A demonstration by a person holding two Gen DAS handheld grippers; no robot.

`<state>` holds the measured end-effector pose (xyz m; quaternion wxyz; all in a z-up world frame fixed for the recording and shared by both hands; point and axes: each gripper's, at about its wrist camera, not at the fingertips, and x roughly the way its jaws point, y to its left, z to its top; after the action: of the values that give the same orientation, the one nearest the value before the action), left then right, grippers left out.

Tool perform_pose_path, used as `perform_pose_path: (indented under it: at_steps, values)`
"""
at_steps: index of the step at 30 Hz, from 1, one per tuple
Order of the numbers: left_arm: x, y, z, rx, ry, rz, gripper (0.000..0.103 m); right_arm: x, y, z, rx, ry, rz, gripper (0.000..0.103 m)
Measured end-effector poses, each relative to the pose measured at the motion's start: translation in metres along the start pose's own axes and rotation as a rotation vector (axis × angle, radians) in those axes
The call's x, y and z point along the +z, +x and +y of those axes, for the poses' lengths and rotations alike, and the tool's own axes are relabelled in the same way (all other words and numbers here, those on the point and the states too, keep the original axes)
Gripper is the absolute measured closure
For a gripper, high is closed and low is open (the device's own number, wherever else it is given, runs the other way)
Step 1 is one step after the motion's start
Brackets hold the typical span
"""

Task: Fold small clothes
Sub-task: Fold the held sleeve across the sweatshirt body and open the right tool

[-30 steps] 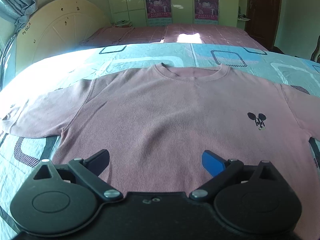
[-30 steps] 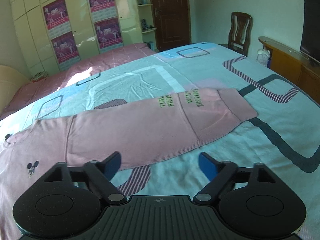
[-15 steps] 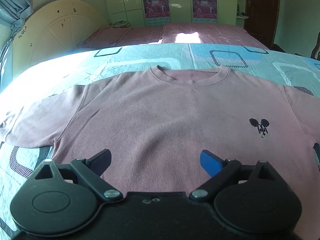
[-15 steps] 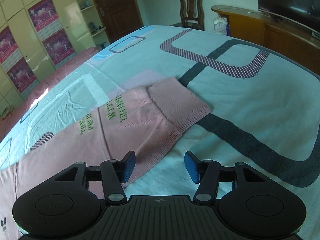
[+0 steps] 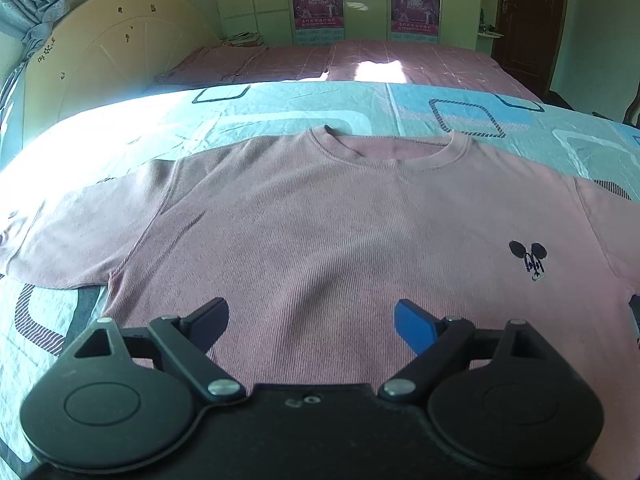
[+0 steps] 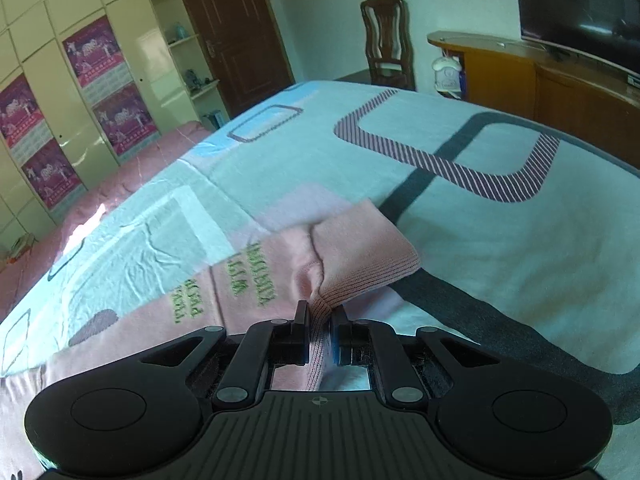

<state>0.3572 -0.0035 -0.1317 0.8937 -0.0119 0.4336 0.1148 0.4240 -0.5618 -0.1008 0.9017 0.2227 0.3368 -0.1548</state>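
Pink ribbed knit, the sweatshirt (image 5: 320, 240) lies spread face up on the bed (image 6: 500, 220), neck opening toward the far side, a small dark mouse emblem (image 5: 528, 260) on its chest and both sleeves stretched out to the sides. The sleeve (image 6: 248, 280) seen from the right wrist carries green lettering and ends in a ribbed cuff (image 6: 360, 248). The right gripper (image 6: 319, 336) has just been closing and now pinches the near edge of that cuff, its pads pressed tight on a thin ridge of fabric that has bunched up between them. The left gripper (image 5: 312, 320) hovers over the lower chest with its jaws spread wide, narrowing a little, and nothing between them. The bite on the cuff looks shallow, so a quick pull toward the body could let the knit slip out, or lift only the top layer and leave the sleeve twisted. With nothing pinning the torso, dragging the sleeve may also shift the whole garment across the patterned sheet (image 5: 280, 112).
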Motion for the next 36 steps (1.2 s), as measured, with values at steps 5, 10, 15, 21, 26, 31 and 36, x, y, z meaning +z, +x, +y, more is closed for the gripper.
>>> perform_pose_path:
  at_steps: [5, 10, 15, 21, 26, 31, 36]
  values:
    - [0.001, -0.008, 0.009, -0.001, -0.001, -0.026, 0.013, -0.005, -0.025, 0.067, 0.147, -0.118, -0.038, 0.094]
    - [0.002, -0.013, 0.03, -0.005, -0.011, -0.046, 0.013, -0.036, -0.049, 0.154, 0.326, -0.253, -0.026, 0.095]
    - [0.001, -0.011, 0.061, -0.014, -0.035, -0.056, 0.013, -0.102, -0.056, 0.245, 0.474, -0.383, 0.053, 0.095]
    - [0.002, -0.003, 0.094, -0.054, -0.038, -0.061, 0.013, -0.184, -0.047, 0.311, 0.533, -0.463, 0.2, 0.094]
    - [0.009, 0.006, 0.098, -0.157, 0.02, -0.056, 0.013, -0.22, -0.052, 0.332, 0.53, -0.476, 0.254, 0.052]
    - [0.016, 0.013, 0.072, -0.281, 0.105, -0.056, 0.013, -0.216, -0.082, 0.315, 0.48, -0.449, 0.176, 0.042]
    - [0.01, 0.024, 0.023, -0.427, 0.21, -0.035, 0.014, -0.202, -0.105, 0.256, 0.275, -0.393, 0.114, 0.042]
